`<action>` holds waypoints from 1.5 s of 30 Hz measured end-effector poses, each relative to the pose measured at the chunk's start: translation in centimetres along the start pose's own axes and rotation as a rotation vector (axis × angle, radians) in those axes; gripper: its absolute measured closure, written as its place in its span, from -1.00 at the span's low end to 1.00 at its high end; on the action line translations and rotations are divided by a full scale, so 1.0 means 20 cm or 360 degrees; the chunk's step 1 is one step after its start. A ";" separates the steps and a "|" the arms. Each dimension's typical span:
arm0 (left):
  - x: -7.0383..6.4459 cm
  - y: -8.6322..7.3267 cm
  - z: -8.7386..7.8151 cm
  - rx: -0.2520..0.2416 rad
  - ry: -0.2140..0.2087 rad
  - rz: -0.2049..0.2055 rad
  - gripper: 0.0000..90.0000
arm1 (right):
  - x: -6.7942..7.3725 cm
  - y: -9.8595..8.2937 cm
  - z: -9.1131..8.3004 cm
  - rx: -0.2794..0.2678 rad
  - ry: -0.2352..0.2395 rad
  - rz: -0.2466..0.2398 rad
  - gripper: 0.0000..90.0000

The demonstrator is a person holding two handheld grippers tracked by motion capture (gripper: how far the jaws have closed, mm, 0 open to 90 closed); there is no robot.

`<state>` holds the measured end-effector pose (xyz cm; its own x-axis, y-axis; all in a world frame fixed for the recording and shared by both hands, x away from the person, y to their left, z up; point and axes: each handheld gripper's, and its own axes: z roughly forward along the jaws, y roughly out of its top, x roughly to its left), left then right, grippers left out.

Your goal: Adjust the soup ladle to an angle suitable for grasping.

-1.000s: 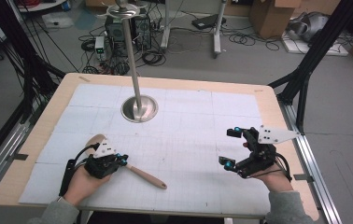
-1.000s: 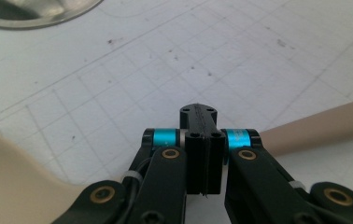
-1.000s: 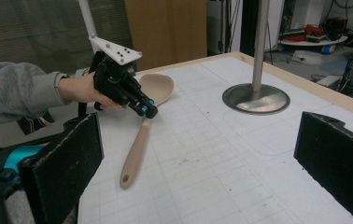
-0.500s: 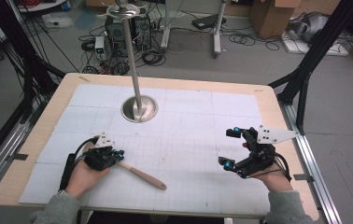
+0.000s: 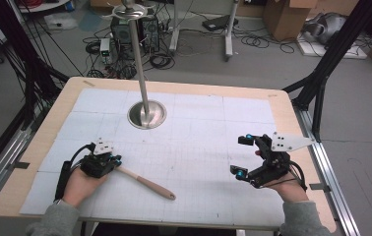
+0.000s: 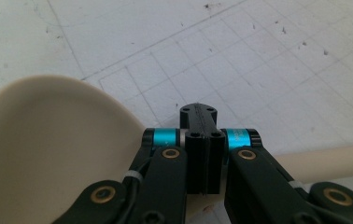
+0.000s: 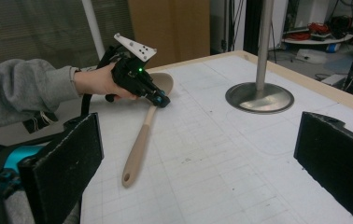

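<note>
A beige wooden spoon (image 5: 147, 183) lies flat on the white gridded mat (image 5: 199, 123), handle pointing to the front right. My left gripper (image 5: 116, 161) is at the spoon's neck with its jaws pressed together. In the left gripper view the gripper (image 6: 198, 116) stands over the neck, with the bowl (image 6: 48, 149) to its left and the handle to its right; the neck itself is hidden. My right gripper (image 5: 240, 156) hovers at the right side, wide open with nothing between its pads. Its own view shows the spoon (image 7: 139, 144) and the left gripper (image 7: 161, 100) across the mat.
A metal pole on a round base (image 5: 147, 114) stands at the back centre of the mat, also seen as a base (image 7: 258, 97) from the right gripper. The wooden table edge (image 5: 302, 132) frames the mat. Cables, boxes and black frame legs lie beyond the table.
My left hand has shifted slightly away from the front edge at the spoon's neck. The spoon and the right gripper have stayed put.
</note>
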<state>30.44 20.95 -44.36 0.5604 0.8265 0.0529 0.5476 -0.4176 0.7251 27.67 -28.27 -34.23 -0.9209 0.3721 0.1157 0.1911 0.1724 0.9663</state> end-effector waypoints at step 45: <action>-0.21 -0.05 -0.27 -0.0176 -0.0138 0.0146 1.00 | -0.02 0.01 0.00 -0.0031 -0.0001 0.0006 -1.00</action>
<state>24.16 19.93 -41.51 0.6589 0.7492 0.0666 0.4224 -0.4418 0.7914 28.03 -28.42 -34.13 -0.9199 0.3735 0.1194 0.1881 0.1534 0.9701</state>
